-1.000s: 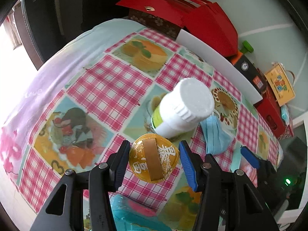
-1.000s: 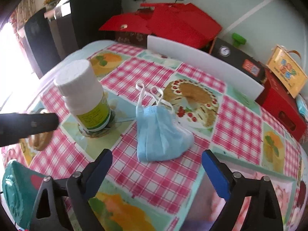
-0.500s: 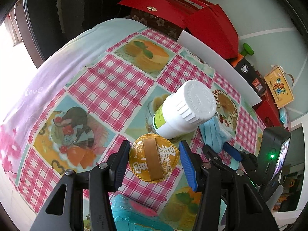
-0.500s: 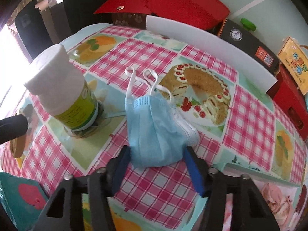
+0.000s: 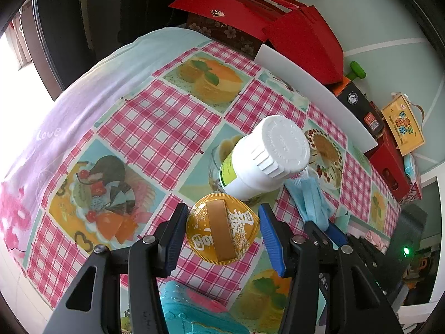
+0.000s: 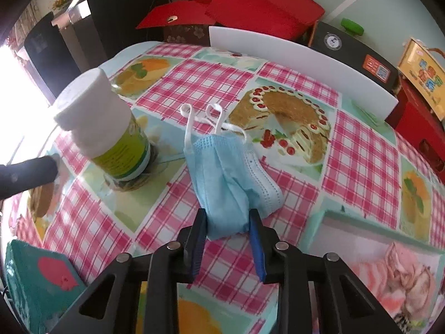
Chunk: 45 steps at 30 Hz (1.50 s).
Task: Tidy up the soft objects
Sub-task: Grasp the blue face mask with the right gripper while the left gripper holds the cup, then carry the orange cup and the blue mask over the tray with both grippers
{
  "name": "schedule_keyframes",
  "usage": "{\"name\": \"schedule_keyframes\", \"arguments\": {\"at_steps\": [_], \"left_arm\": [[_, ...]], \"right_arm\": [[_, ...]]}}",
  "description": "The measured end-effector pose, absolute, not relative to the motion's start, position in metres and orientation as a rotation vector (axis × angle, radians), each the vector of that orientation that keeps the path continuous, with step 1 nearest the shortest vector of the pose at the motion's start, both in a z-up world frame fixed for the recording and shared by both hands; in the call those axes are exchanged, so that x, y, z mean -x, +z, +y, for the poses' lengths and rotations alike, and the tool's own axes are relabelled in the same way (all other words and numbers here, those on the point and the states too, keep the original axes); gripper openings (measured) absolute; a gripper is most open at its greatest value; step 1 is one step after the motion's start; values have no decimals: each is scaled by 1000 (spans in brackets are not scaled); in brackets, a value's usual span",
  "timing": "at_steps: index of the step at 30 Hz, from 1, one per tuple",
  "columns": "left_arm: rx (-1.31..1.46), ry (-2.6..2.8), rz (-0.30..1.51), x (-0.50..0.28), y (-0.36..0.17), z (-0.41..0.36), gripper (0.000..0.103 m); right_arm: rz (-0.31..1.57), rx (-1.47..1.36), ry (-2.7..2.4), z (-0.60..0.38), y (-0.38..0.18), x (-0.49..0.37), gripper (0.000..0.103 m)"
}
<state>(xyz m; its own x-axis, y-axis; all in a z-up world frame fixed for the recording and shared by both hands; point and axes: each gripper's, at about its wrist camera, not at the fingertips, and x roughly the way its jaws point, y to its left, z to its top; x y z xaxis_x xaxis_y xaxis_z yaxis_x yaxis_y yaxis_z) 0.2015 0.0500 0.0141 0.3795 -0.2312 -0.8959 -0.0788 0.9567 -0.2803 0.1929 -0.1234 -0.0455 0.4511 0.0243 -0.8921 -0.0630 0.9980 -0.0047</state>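
Here, label by label:

Right gripper [image 6: 228,222]: black arms with blue pads, pointing steeply down at the table. Its jaws are closing, and the near end of the folded light-blue pleated face mask [image 6: 225,178] sits bunched between them, both pads touching its sides.

Mask position: it lies on the pink-checked tablecloth printed with cakes and fruit [image 6: 194,83], white ear loops trailing away from the gripper toward the printed ring cake. In the left wrist view the mask [image 5: 308,200] shows just right of the bottle, with the right gripper's blue pad at its lower end.

Left gripper [image 5: 222,232]: black arms, blue pads, jaws partly apart and clamped on either side of a round gold foil-lidded cup with a tan strip and white lettering [image 5: 222,228]. Whether the cup rests on the cloth or is lifted, I cannot tell.

Bottle: a white plastic bottle with a ribbed white cap and green-yellow label [image 5: 264,156] stands upright on a small clear glass dish [image 6: 130,178], just beyond the gold cup and just left of the mask.

Near edge: a teal plastic object with a red patch [image 6: 41,278] lies at the lower left of the right wrist view.

Background: a white board [image 6: 300,61] stands along the far table edge, with red cardboard boxes [image 5: 278,14] behind it.
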Motion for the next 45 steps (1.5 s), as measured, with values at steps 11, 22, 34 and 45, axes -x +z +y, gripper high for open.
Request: {"name": "schedule_keyframes", "arguments": {"at_steps": [11, 22, 34, 45], "left_arm": [[262, -117, 1143, -195, 27, 44, 53], [217, -191, 1050, -179, 62, 24, 53], [103, -331, 956, -146, 97, -33, 53], [-41, -528, 957, -106, 99, -103, 54]], "right_arm": [[1013, -17, 47, -128, -16, -147, 30], [874, -87, -10, -150, 32, -94, 30], [766, -156, -244, -214, 66, -19, 30], [781, -256, -365, -260, 56, 29, 30]]}}
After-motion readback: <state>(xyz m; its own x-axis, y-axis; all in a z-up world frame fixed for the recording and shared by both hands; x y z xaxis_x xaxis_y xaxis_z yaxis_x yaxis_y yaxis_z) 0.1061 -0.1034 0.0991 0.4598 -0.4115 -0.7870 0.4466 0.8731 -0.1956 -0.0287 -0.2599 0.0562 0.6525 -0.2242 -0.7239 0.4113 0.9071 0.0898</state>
